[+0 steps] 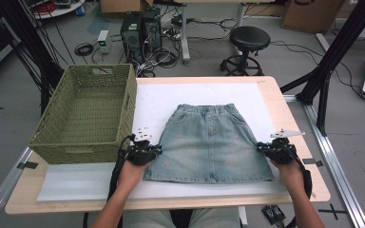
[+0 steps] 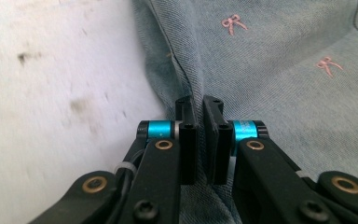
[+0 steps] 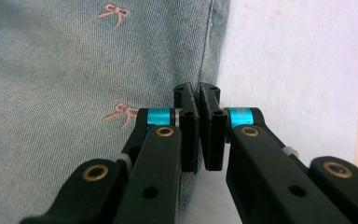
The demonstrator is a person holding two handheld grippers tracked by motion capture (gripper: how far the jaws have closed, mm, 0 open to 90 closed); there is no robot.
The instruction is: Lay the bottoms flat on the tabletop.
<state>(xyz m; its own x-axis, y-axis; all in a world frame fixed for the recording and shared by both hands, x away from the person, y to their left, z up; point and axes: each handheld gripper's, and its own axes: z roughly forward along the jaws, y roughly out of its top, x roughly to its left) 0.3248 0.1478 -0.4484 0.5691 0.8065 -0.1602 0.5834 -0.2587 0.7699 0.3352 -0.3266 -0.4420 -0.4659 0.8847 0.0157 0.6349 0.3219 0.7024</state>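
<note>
I had the denim skirt point(image 1: 209, 145) flat at the mat's centre, the basket point(image 1: 83, 116) at its nine o'clock. My left gripper point(image 1: 148, 151) and right gripper point(image 1: 267, 148) had each pinched shut on a side seam. Next, I judged, an even lift to fold.

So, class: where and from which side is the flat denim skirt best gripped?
At its two side seams. The denim skirt lies flat, so only edges offer a fold to pinch. Left gripper comes in from the left edge, right gripper from the right; both look shut on the seams.
</note>
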